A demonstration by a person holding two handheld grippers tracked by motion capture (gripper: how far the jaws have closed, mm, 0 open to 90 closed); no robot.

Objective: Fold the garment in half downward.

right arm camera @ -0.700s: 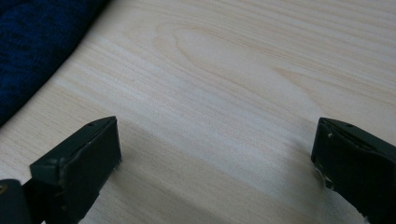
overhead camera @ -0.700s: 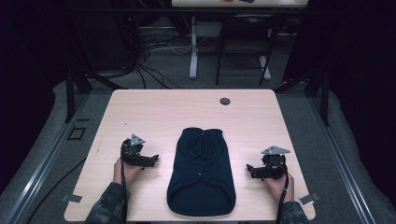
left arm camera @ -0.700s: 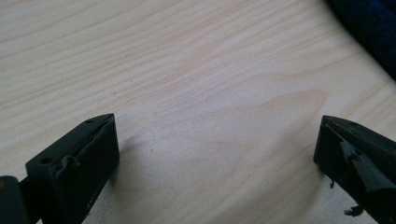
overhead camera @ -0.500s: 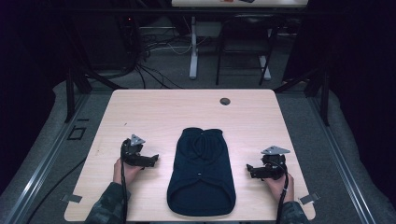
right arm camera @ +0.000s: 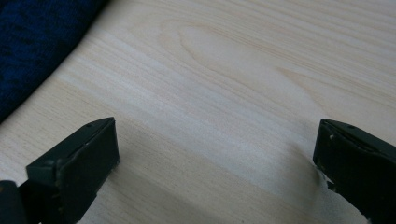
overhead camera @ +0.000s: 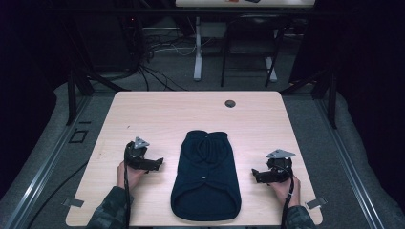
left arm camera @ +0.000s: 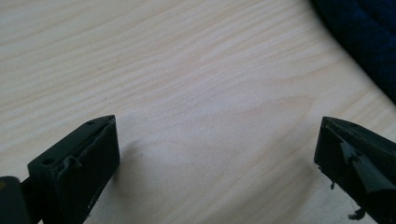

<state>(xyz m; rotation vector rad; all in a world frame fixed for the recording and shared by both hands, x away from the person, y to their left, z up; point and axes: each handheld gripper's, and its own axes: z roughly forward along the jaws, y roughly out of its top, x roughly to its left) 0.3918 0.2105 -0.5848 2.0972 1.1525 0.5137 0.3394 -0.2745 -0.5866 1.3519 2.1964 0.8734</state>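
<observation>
So there's a dark navy knit garment (overhead camera: 205, 179) lying flat in the middle of the light wood table (overhead camera: 167, 114), toward the near edge, narrower end pointing away from the person. The left gripper (overhead camera: 154, 164) sits just off the garment's left side, low over the tabletop, held in the person's left hand (overhead camera: 130, 172), jaws aimed in toward the fabric but not touching it. The right gripper (overhead camera: 256, 174) is on the opposite side, a bit further from the cloth, in the right hand (overhead camera: 285, 185), also pointing inward. From the left gripper view the jaws are spread wide with bare wood between them, and the garment's edge (left arm camera: 359, 42) is up in the top right corner. Same deal in the right gripper view: jaws wide apart, nothing between them, blue knit (right arm camera: 37, 42) in the top left corner. There's also a small dark round thing (overhead camera: 230, 103) near the table's far edge, can't tell what.
</observation>
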